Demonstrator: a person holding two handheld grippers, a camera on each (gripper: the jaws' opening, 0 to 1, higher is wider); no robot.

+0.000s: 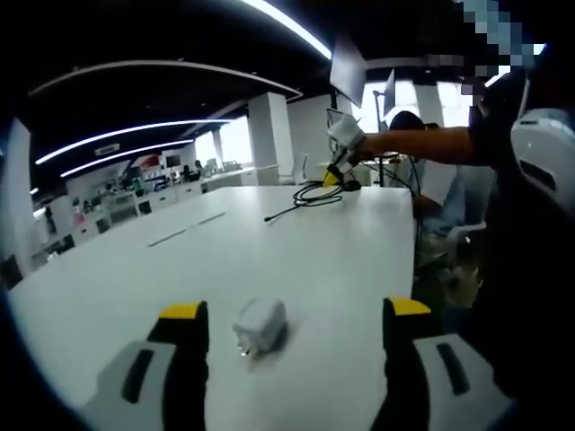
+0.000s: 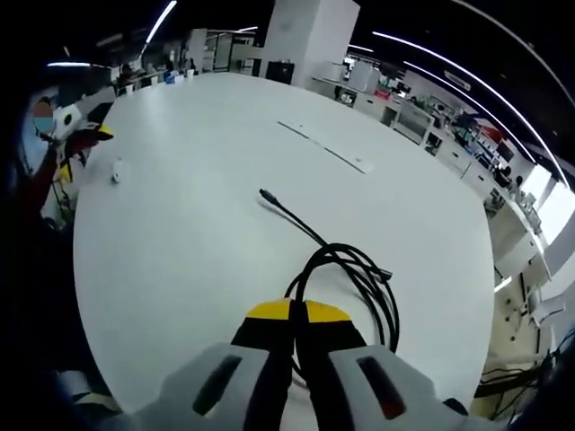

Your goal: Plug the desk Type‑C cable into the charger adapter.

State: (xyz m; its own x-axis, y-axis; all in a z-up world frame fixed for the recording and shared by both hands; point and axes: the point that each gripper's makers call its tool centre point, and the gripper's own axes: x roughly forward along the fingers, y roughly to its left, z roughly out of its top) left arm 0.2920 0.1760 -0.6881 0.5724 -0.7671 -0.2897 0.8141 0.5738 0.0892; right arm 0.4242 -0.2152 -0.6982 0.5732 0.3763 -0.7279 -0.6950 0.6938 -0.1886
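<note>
A small white charger adapter [image 1: 260, 325] lies on the white table [image 1: 269, 251], between the jaws of my open left gripper [image 1: 296, 310] and touching neither. Across the table my right gripper [image 1: 334, 172] reaches down onto a coiled black Type-C cable [image 1: 314, 193]. In the right gripper view, my right gripper [image 2: 296, 312] is shut on the coil of the cable [image 2: 359, 278]. The cable's free plug end [image 2: 263, 192] lies stretched out on the table. Far off at the left are the adapter [image 2: 116, 171] and my left gripper [image 2: 90, 130].
Two flat cover strips [image 2: 328, 148] are set into the middle of the table. A person's orange sleeve [image 1: 422, 144] stretches along the table's right edge in the left gripper view. Desks and chairs [image 1: 126, 202] stand beyond the table.
</note>
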